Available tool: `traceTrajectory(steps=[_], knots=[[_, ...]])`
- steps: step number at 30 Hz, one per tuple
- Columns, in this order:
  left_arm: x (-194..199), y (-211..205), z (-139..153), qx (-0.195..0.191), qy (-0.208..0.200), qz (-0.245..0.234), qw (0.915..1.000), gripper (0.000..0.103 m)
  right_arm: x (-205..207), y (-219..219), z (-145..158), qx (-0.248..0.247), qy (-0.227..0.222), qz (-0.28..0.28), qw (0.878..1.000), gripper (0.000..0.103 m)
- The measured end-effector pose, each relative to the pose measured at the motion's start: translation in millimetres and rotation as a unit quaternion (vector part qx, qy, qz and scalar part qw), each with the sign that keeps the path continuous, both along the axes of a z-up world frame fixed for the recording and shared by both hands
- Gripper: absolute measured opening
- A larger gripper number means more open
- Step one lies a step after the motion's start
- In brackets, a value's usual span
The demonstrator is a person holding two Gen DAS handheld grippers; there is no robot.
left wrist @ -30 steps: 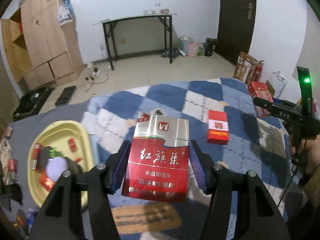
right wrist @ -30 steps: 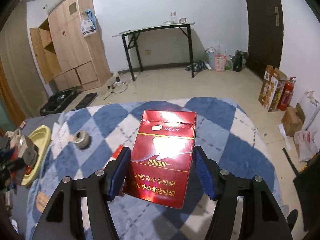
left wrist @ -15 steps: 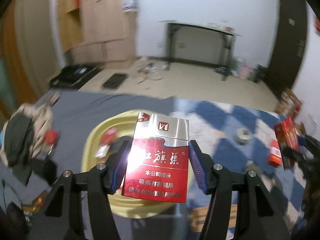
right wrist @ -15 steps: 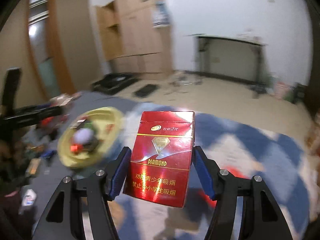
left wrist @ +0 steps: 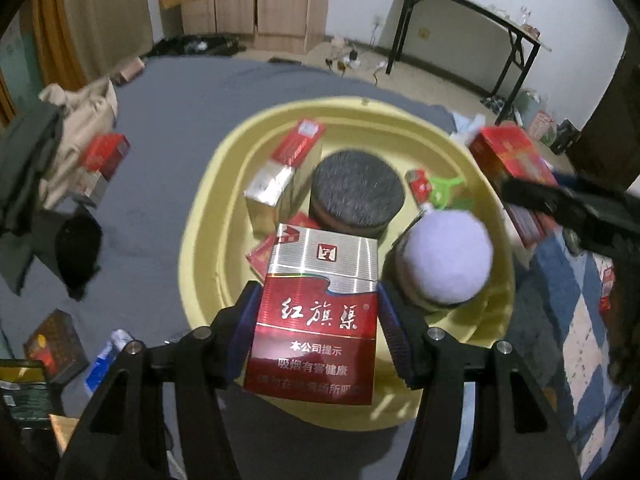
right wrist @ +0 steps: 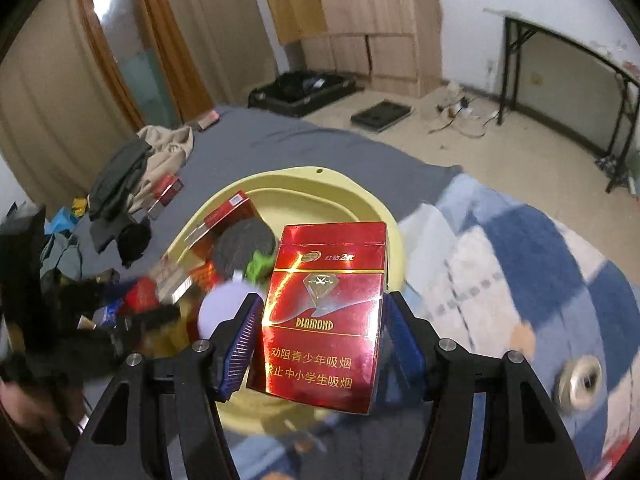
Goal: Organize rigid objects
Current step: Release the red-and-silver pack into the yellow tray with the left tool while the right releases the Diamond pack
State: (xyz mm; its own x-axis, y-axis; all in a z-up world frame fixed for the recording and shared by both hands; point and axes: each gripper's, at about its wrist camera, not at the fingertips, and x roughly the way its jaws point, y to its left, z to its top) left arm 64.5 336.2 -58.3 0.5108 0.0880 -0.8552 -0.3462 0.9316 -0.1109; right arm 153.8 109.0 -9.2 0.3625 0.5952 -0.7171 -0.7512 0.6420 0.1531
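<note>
Both claws carry cigarette packs over the yellow basin (left wrist: 208, 216). The left claw (left wrist: 316, 336) clamps a red-and-silver pack (left wrist: 320, 312) above the basin's near rim; the right claw (right wrist: 320, 340) clamps a red Diamond pack (right wrist: 324, 312) near its right rim. Release each low, beside the round black brush (left wrist: 356, 196), clear of the white ball (left wrist: 448, 256).

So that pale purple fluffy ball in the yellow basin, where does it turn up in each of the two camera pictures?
Left wrist view: the purple ball sits right of centre, inside the yellow basin, just right of the silver-and-red pack that the left gripper holds.
Right wrist view: the ball is left of centre, partly hidden behind the right gripper's left finger.
Shared landmark: the dark round pad in the basin, just beyond the ball.
</note>
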Motion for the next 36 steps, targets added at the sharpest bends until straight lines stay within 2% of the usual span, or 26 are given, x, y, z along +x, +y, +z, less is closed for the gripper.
traceTrajectory(steps=[3, 6, 8, 13, 14, 16, 17, 19, 21, 22, 26, 29, 32, 36], knots=[[1, 8, -14, -0.019, -0.001, 0.003, 0.9998, 0.060, 19, 43, -6, -0.049, -0.006, 0.024, 0.999, 0.062], [-2, 7, -15, -0.019, -0.013, -0.001, 0.9997, 0.060, 40, 72, -20, -0.069, 0.009, 0.027, 0.997, 0.062], [-2, 7, -16, -0.029, -0.020, 0.006, 0.9994, 0.060, 50, 80, -26, -0.061, 0.027, 0.028, 0.997, 0.062], [4, 5, -20, -0.027, -0.001, 0.006, 0.9996, 0.061, 59, 82, -37, -0.046, 0.047, 0.024, 0.998, 0.063], [5, 6, -20, -0.039, 0.003, 0.011, 0.9992, 0.065, 63, 78, -38, -0.041, 0.051, 0.024, 0.998, 0.063], [3, 7, -14, -0.055, -0.008, 0.010, 0.9984, 0.082, 63, 64, -35, -0.022, 0.055, 0.021, 0.998, 0.065], [2, 5, -5, -0.050, -0.022, 0.003, 0.9985, 0.092, 63, 58, -32, -0.012, 0.053, 0.018, 0.998, 0.075], [-2, 0, 12, -0.040, -0.045, -0.015, 0.9981, 0.095, 61, 46, -23, 0.014, 0.052, 0.007, 0.999, 0.095], [-7, -3, 32, -0.039, -0.067, -0.024, 0.9967, 0.100, 55, 30, -9, 0.045, 0.051, -0.003, 0.998, 0.096], [-10, -5, 43, -0.036, -0.077, -0.024, 0.9961, 0.102, 52, 24, -3, 0.055, 0.046, -0.005, 0.997, 0.100], [-19, -19, 83, -0.037, -0.125, -0.028, 0.9911, 0.103, 29, -14, 27, 0.094, 0.023, -0.028, 0.995, 0.103], [-20, -45, 105, -0.033, -0.142, -0.054, 0.9879, 0.103, 6, -60, 50, 0.118, -0.005, -0.068, 0.991, 0.103], [-24, -77, 119, -0.015, -0.147, -0.077, 0.9861, 0.103, -23, -116, 67, 0.103, -0.047, -0.124, 0.986, 0.103], [-21, -118, 130, -0.017, -0.141, -0.096, 0.9851, 0.103, -71, -197, 71, 0.066, -0.099, -0.191, 0.974, 0.103]])
